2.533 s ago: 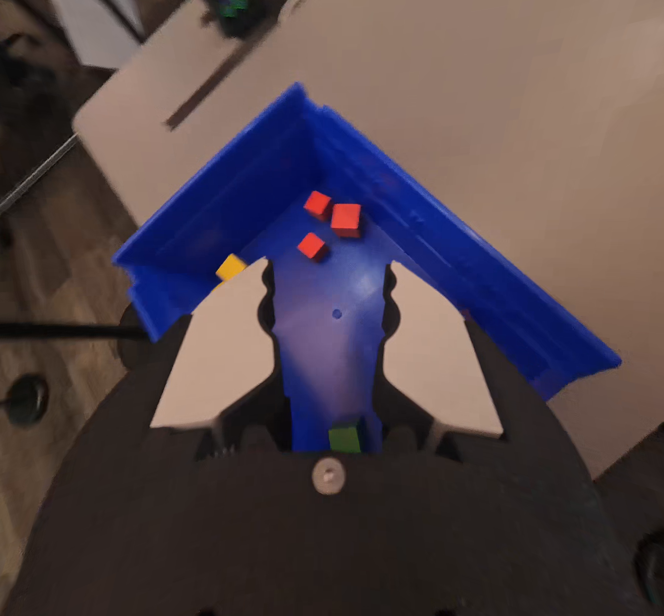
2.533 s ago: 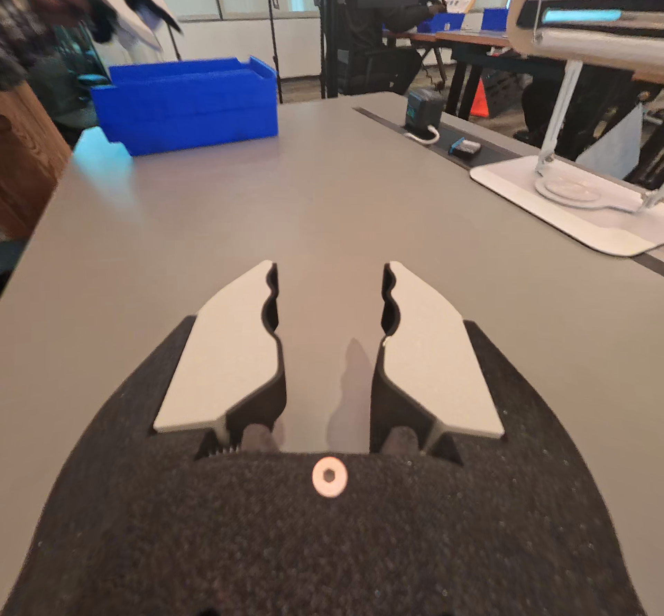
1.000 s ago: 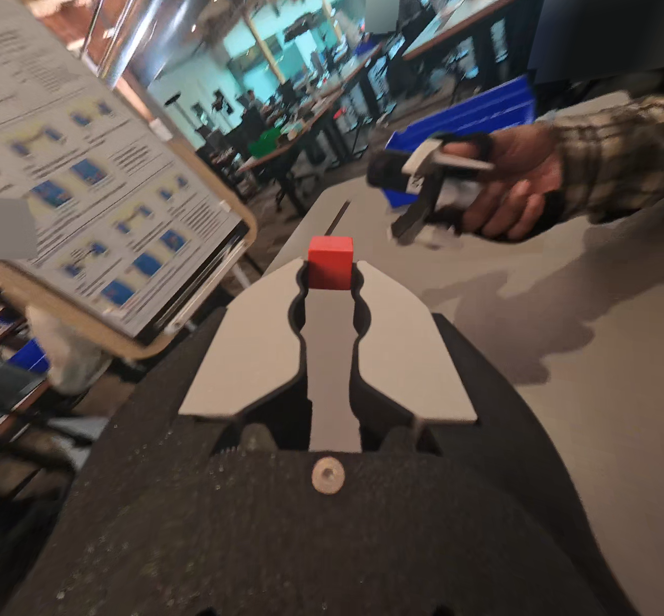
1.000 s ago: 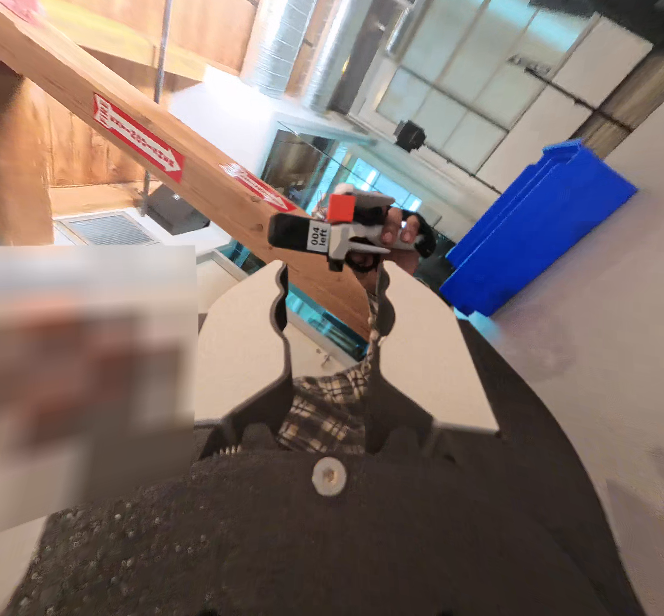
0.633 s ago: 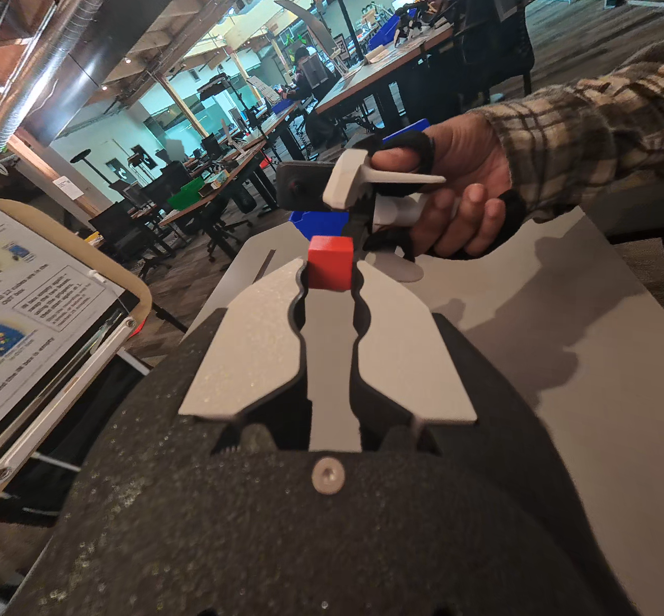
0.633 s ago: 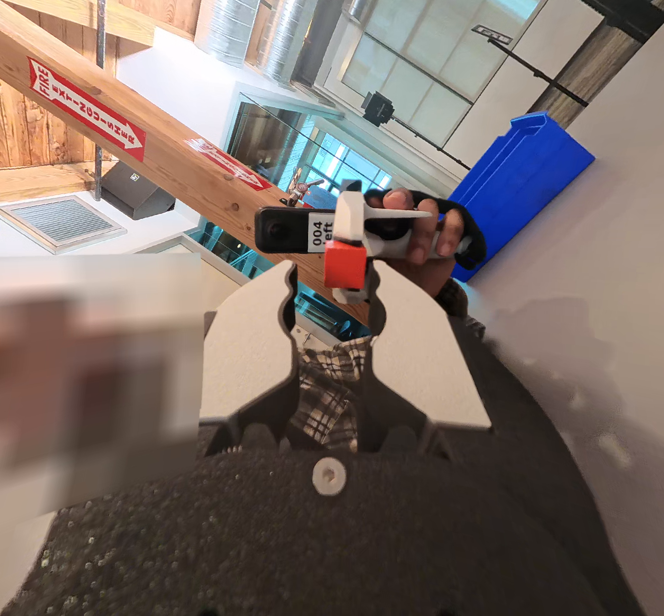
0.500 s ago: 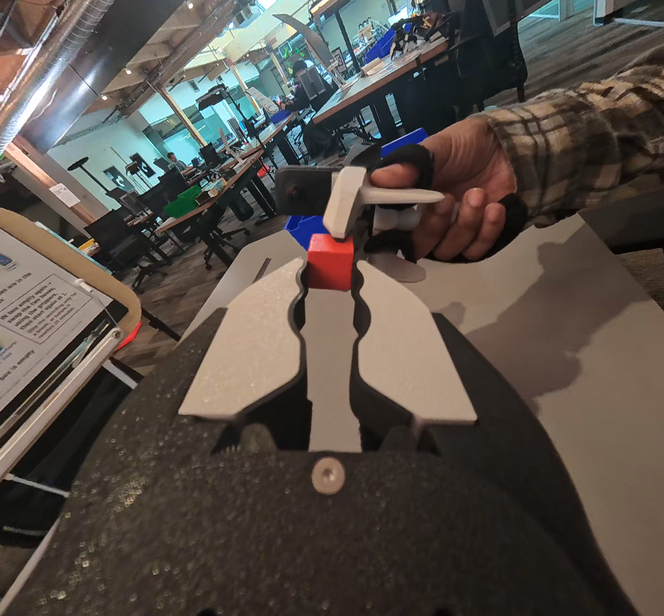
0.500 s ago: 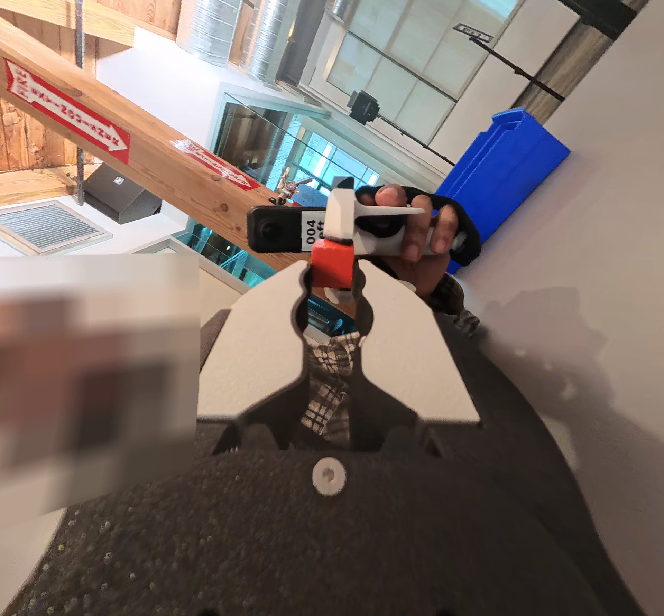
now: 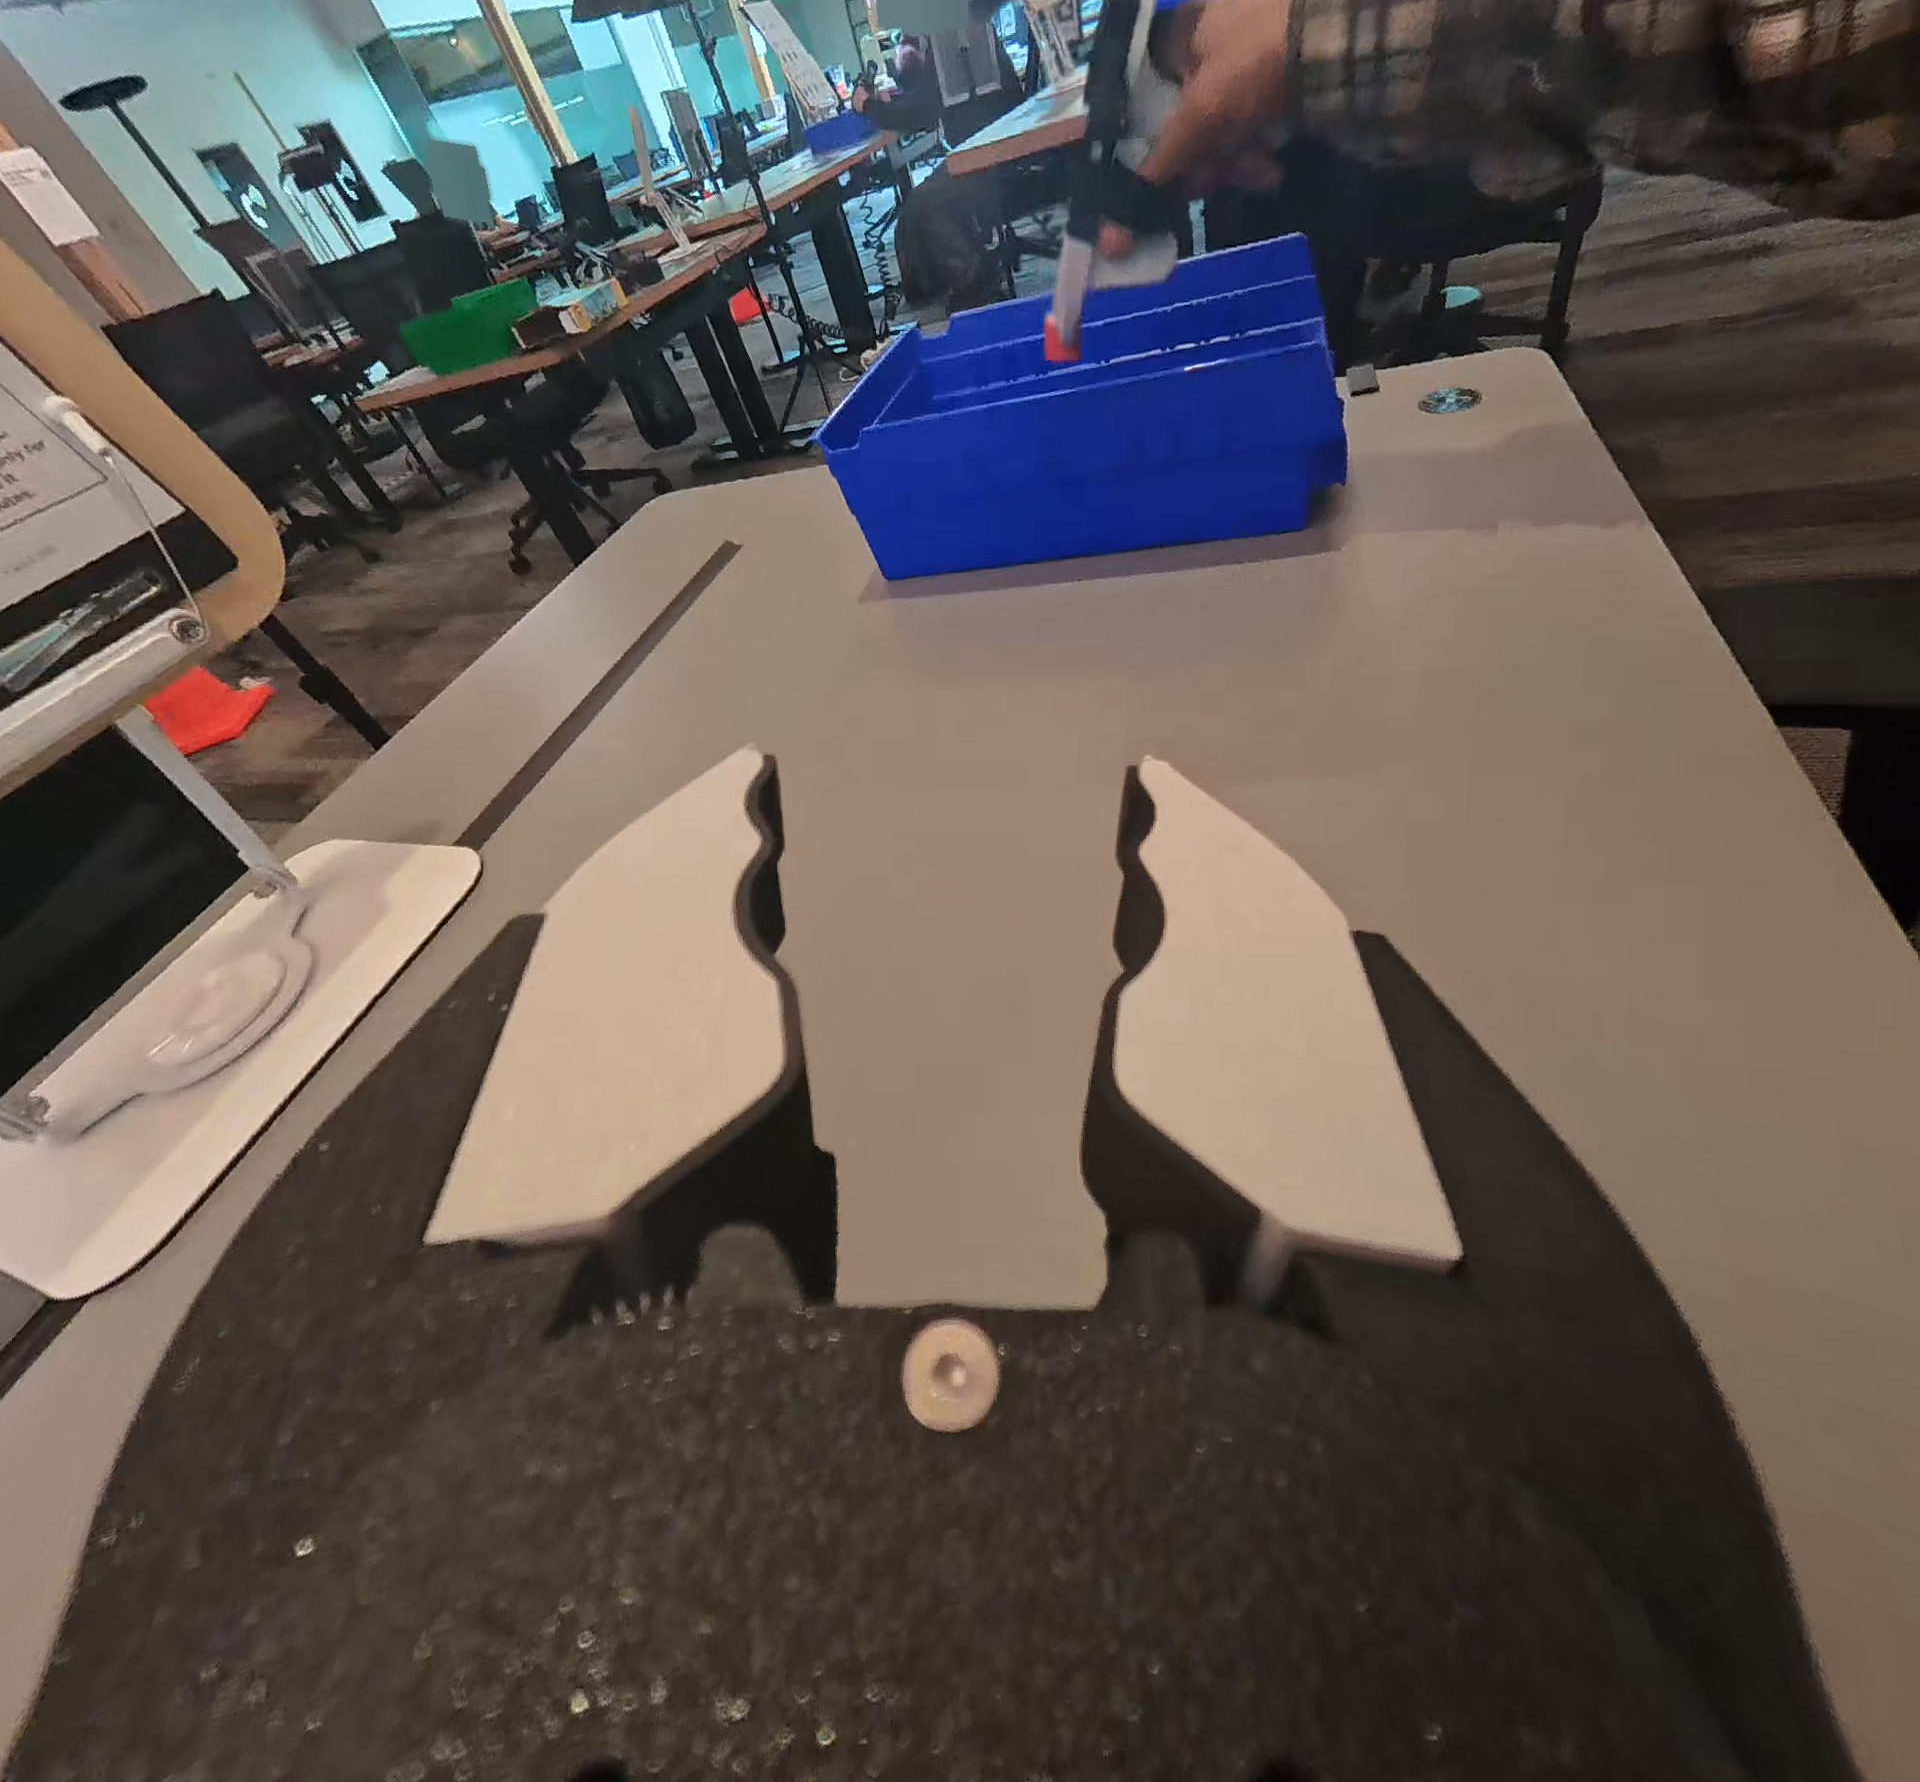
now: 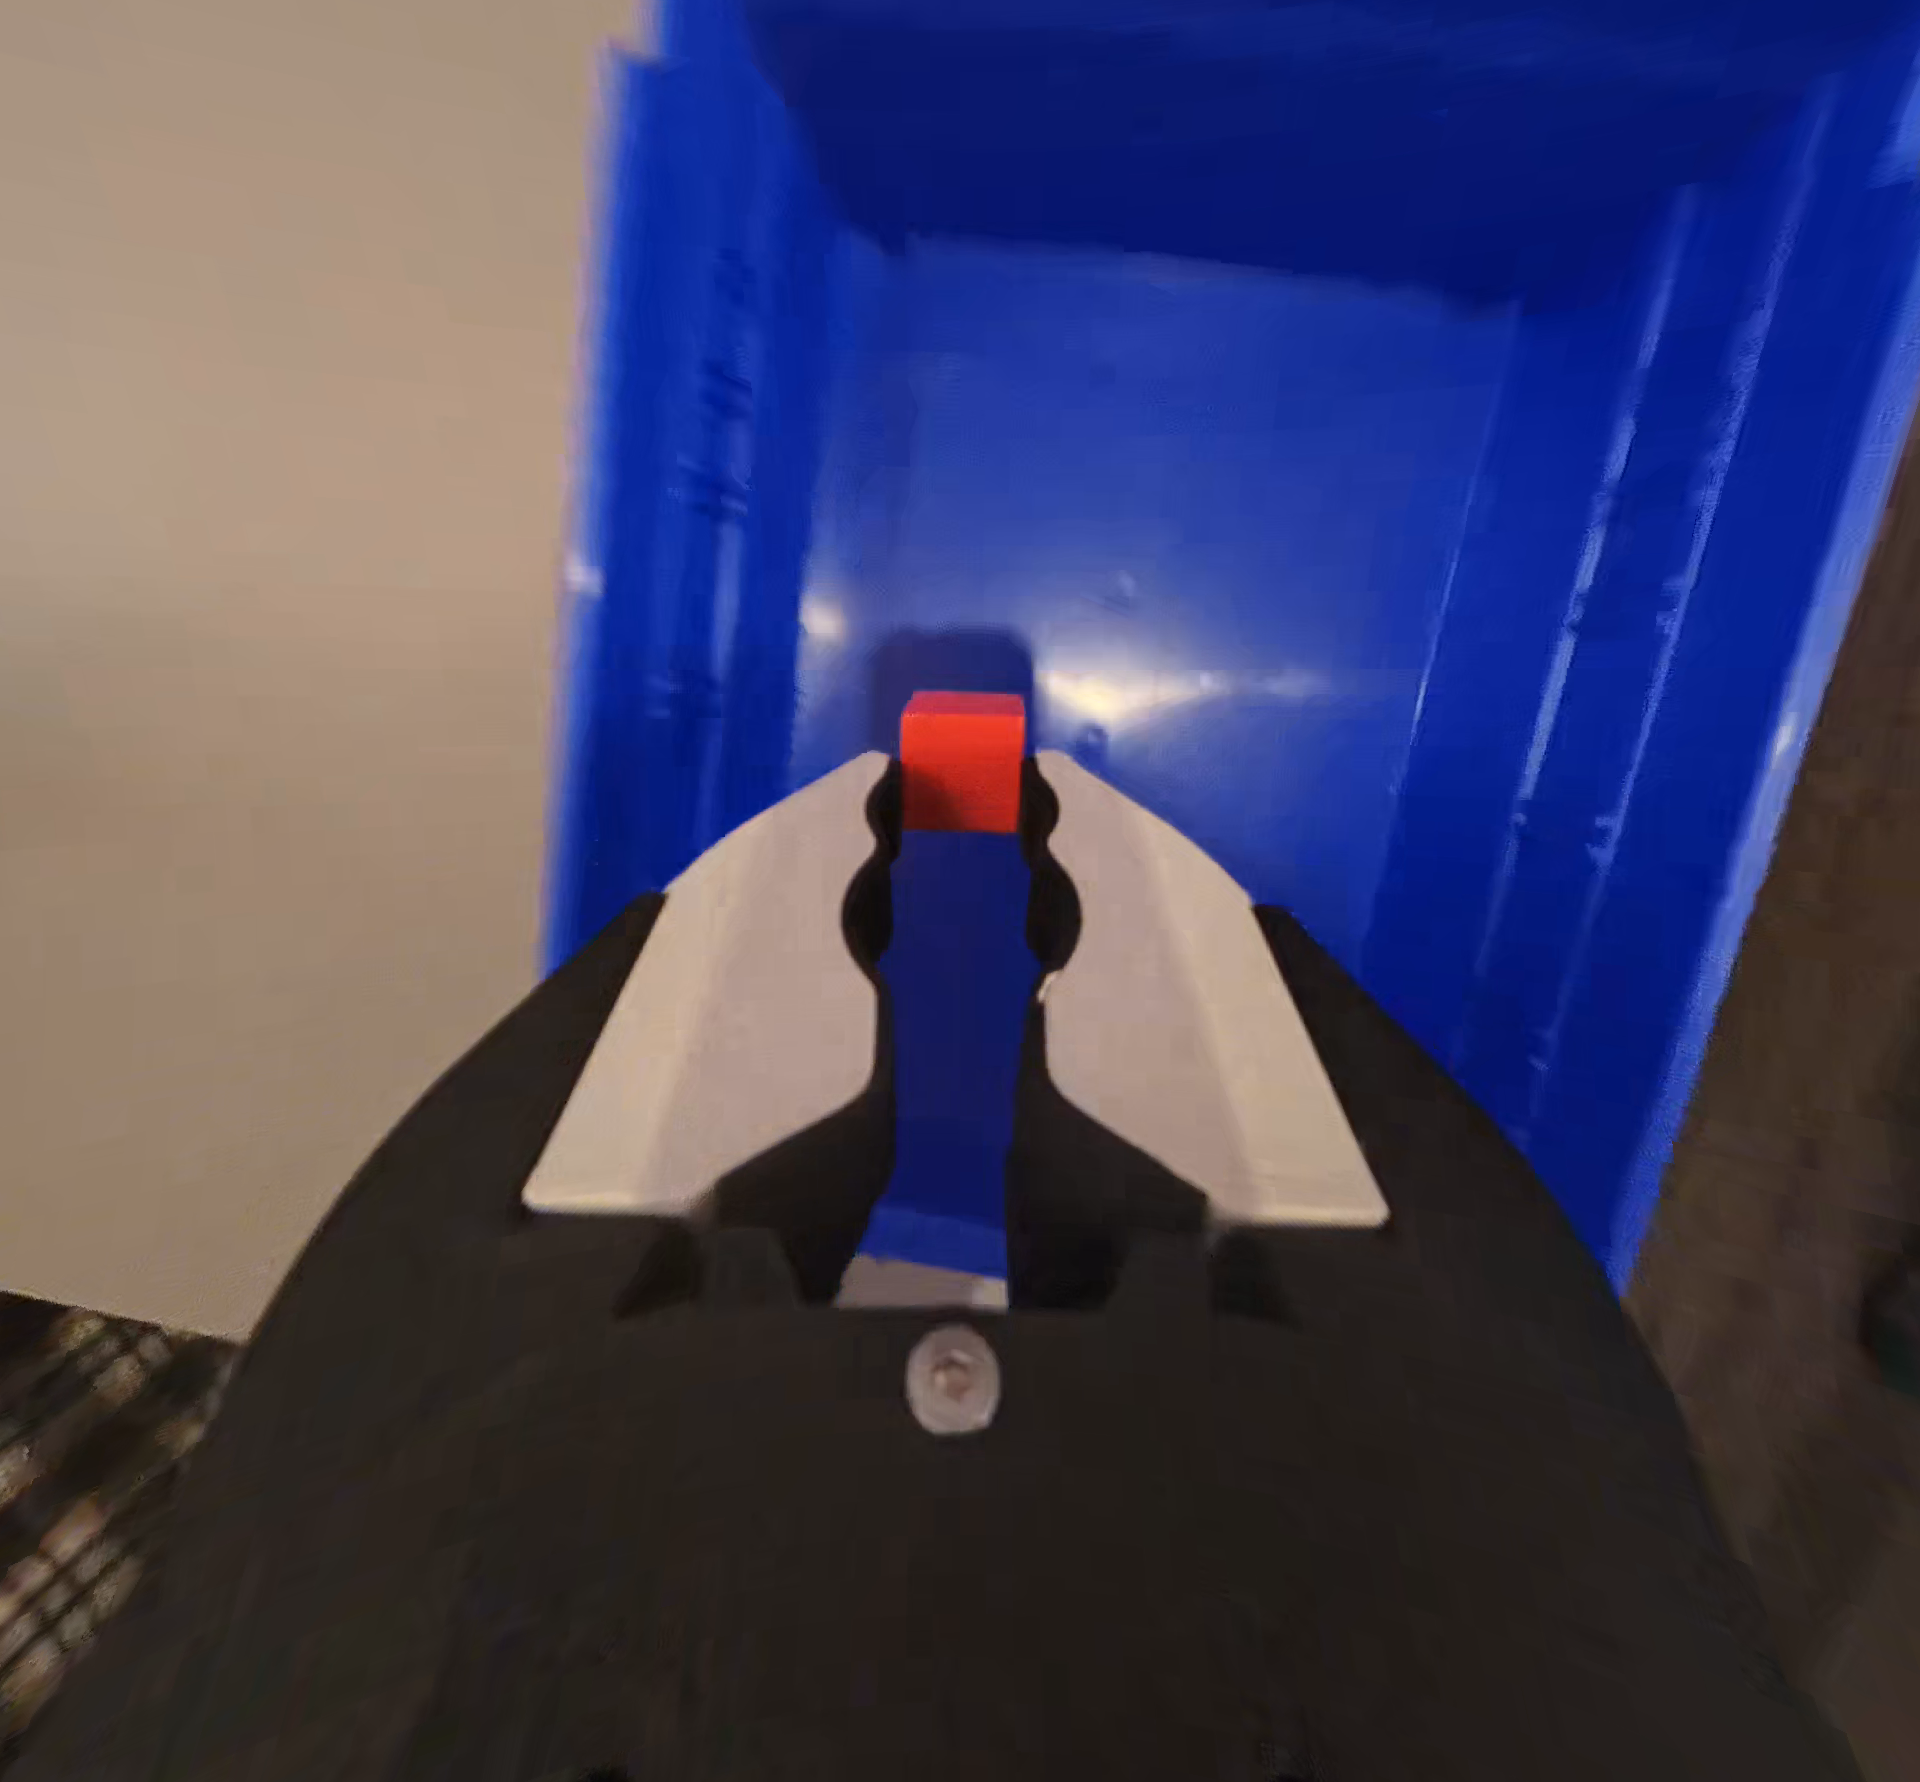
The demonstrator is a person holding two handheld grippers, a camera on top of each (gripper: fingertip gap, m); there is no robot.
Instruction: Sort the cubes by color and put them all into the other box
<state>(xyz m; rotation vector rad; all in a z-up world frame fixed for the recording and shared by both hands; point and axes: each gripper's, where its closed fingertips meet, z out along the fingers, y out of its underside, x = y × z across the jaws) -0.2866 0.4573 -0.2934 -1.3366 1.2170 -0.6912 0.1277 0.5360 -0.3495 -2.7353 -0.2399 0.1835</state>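
My right gripper (image 10: 961, 782) is shut on a red cube (image 10: 960, 762) and holds it above the floor of a blue box (image 10: 1195, 444); no other cube shows in that box. In the left wrist view the same blue box (image 9: 1091, 454) stands at the far end of the grey table (image 9: 1299, 745), and the right gripper (image 9: 1070, 319), held by a hand in a plaid sleeve, dips the red cube (image 9: 1061, 343) into it. My left gripper (image 9: 948, 797) is open and empty, low over the table, well short of the box.
A white stand base (image 9: 208, 1026) with a board on a pole sits at the table's left edge. A dark groove (image 9: 623, 672) runs along the table's left side. The table's right edge (image 9: 1766, 776) drops to the floor. Desks and chairs fill the room behind.
The red cube passed from my left gripper to my right one. The left opened and drew back; the right carried the cube over into the blue box.
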